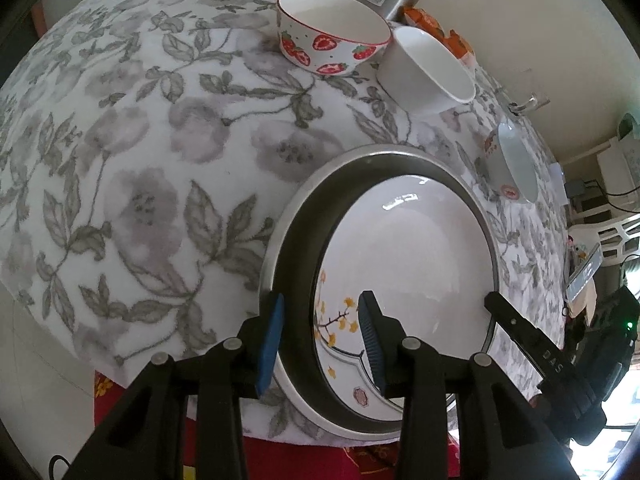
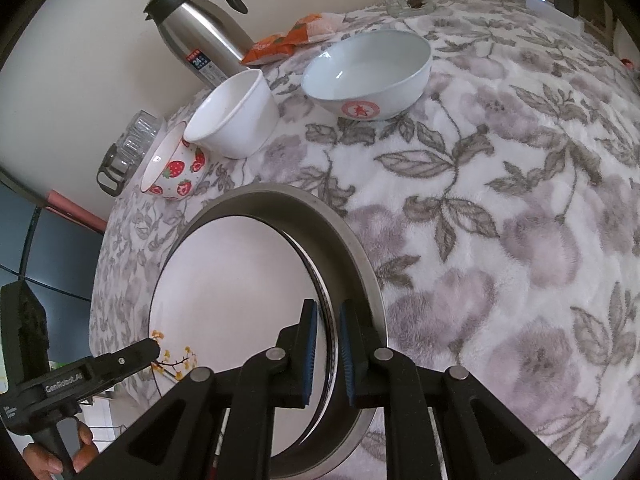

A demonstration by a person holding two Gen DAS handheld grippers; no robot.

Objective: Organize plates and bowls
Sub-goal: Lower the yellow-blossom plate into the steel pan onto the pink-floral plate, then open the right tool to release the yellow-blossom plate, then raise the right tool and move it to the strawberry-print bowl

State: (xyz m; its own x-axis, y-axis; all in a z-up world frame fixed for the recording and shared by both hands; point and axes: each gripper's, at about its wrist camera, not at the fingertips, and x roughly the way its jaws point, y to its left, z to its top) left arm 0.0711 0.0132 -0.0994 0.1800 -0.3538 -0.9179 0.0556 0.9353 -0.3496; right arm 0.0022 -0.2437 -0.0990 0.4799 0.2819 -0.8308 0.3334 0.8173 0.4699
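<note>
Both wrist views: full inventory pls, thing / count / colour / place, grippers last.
metal tray: 1, steel, near table edge, holds the plate
plate: 1, white with yellow blossom print, inside the tray
strawberry bowl: 1, white with red berries, far side
plain bowl: 1, white, beside the strawberry bowl
stamped bowl: 1, white with red emblem, past the tray
thermos jug: 1, steel with black lid, by the wall
snack packets: orange, count unclear, next to the jug
glass mug: 1, clear, table corner
tablecloth: 1, white with grey floral print
left gripper: jaws apart, straddling the tray wall
right gripper: jaws narrowly apart astride the opposite tray wall
</note>
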